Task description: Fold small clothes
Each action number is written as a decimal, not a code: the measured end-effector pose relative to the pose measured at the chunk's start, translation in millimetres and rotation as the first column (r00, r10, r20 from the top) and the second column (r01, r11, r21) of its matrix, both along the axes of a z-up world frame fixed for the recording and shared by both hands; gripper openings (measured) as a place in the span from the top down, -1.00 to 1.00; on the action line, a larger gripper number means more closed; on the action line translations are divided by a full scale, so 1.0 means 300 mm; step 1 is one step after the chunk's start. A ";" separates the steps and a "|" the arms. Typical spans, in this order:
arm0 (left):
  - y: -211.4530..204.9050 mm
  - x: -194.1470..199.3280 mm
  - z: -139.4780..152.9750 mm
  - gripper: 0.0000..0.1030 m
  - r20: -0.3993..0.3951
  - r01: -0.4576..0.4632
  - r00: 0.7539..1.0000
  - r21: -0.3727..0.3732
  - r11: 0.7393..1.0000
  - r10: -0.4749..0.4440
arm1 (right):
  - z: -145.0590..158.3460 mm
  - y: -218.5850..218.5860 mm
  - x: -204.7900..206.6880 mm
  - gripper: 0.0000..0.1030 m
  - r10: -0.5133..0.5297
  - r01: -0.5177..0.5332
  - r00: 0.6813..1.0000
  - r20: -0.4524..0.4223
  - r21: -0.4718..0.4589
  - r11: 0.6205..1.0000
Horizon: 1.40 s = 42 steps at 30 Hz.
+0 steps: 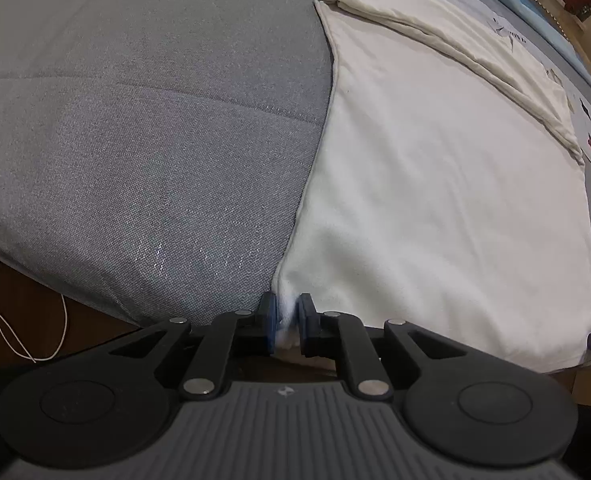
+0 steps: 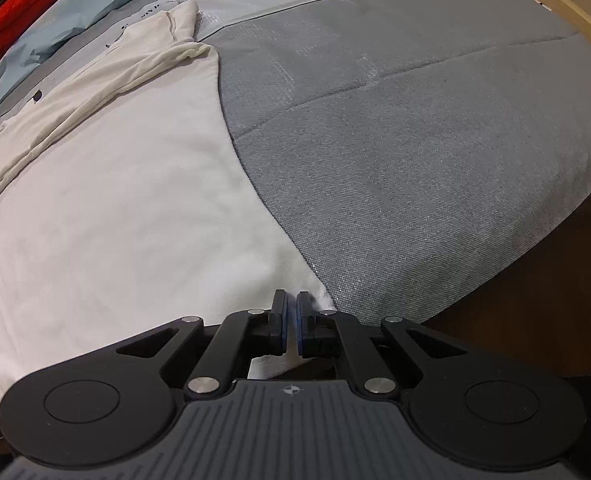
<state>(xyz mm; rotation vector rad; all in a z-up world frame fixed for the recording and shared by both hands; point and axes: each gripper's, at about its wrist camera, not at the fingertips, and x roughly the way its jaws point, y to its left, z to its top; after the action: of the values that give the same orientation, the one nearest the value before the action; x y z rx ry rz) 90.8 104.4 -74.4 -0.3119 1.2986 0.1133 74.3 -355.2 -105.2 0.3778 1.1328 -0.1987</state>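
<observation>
Only the left view shows a white cable [image 1: 27,320]; only the right, red fabric [image 2: 23,12]. The white garment [image 1: 435,200] stretches lengthwise away across the grey mat [image 1: 135,140]. The left gripper [image 1: 286,322] and right gripper [image 2: 291,326] each pinch 1 near corner.

Your left wrist view sits low at the near edge of the grey mat [image 1: 143,128], facing across it, with the white garment [image 1: 435,184] filling the frame's right. Your right wrist view looks the same way from close in, garment [image 2: 107,208] at left, mat [image 2: 415,140] at right. Both views share the garment and mat.
</observation>
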 end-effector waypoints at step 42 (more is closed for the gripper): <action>0.014 -0.193 0.383 0.91 0.359 0.013 0.932 -0.155 0.988 0.044 | 0.379 -0.119 -0.085 0.57 0.048 -0.097 0.934 0.354 0.121 0.988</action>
<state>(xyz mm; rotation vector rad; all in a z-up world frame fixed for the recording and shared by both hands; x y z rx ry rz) 32.8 108.8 40.4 -0.4541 0.9394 -0.0322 48.6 -390.8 8.4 0.4717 0.8071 0.0141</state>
